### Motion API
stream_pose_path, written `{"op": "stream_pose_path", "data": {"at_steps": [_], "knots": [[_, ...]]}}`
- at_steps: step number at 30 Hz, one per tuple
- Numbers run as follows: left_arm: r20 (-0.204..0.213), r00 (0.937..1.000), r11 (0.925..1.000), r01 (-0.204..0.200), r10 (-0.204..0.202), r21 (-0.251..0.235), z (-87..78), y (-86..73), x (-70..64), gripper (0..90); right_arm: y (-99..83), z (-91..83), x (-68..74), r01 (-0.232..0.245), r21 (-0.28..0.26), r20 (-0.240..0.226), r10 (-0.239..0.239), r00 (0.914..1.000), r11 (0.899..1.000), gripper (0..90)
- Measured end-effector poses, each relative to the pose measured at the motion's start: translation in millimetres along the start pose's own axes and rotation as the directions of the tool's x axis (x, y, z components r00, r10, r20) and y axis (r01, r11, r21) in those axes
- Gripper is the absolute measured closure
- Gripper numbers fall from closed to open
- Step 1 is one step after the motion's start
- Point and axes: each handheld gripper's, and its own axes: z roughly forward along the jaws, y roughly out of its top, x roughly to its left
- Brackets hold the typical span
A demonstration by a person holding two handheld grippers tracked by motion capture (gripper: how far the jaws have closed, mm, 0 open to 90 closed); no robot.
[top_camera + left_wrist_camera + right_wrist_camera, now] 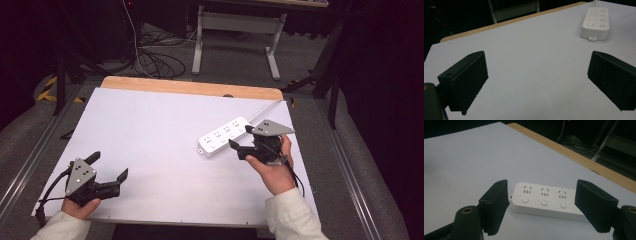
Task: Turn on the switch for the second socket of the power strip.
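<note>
White plastic four-socket power strip [223, 136] lying flat on the right half of the white-topped bench [150, 150] — right gripper [241, 139] just beside it, jaws spread wide, touching nothing. Left gripper [109, 166] well apart, near the front-left corner — jaws likewise agape, empty.

You are finding no readable words, brands or numbers here; the power strip [546, 200], lying at about two o'clock on the table, is showing only socket slots and plain round buttons.
</note>
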Motion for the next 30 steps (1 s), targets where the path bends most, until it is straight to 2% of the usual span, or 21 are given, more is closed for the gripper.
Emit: {"op": "stream_pose_path", "data": {"at_steps": [4,8,12,14,17,18,21,24,28,30], "knots": [[0.013,0.9999,1.0000,0.006,-0.006,0.008,-1.4,-0.5,0.2,3.3,-7.4,-9.4,5.8,0.004,-0.015,-0.031,-0.004,0.9995,1.000,25.6],[0.020,0.9997,0.9999,0.012,-0.012,0.012,-3.8,-1.1,-0.8,3.2,-17.5,-18.7,10.7,0.025,-0.035,-0.026,-0.026,0.9993,0.999,23.9],[0.023,0.9995,0.9998,-0.020,0.019,0.007,-8.8,-2.3,-7.7,3.1,-31.6,-24.1,12.3,0.012,-0.054,-0.091,-0.017,0.9957,0.998,21.8],[0.025,0.9994,0.9997,-0.025,0.025,0.005,-10.3,-2.5,-9.7,3.1,-38.8,-25.9,12.4,-0.002,-0.071,-0.121,-0.007,0.9926,0.997,21.1],[0.024,0.9992,0.9994,-0.033,0.033,0.006,-10.5,-2.9,-9.7,2.7,-49.8,-26.7,12.8,-0.003,-0.067,-0.156,-0.008,0.9878,0.998,18.7],[0.025,0.9993,0.9996,-0.029,0.029,0.005,-10.7,-2.9,-9.5,2.5,-56.9,-27.1,14.2,0.001,-0.062,-0.170,-0.012,0.9854,0.998,18.4],[0.029,0.9995,0.9999,-0.014,0.014,-0.002,-11.3,-2.9,-9.2,2.5,-63.8,-28.0,15.3,0.001,-0.064,-0.182,-0.012,0.9833,0.998,18.4],[0.059,0.9981,0.9999,0.015,-0.015,-0.007,-11.2,-2.6,-9.2,1.0,-71.8,-28.3,16.2,0.009,-0.053,-0.190,-0.018,0.9816,0.999,18.4],[0.057,0.9983,1.0000,0.009,-0.009,-0.001,-11.0,-2.8,-10.8,0.3,-80.3,-28.9,17.1,0.003,-0.047,-0.206,-0.013,0.9785,0.999,18.4],[0.065,0.9977,0.9997,0.022,-0.022,0.006,-10.4,-2.8,-9.8,0.2,-83.9,-28.0,17.7,0.005,-0.040,-0.210,-0.013,0.9776,0.999,17.9]]}}
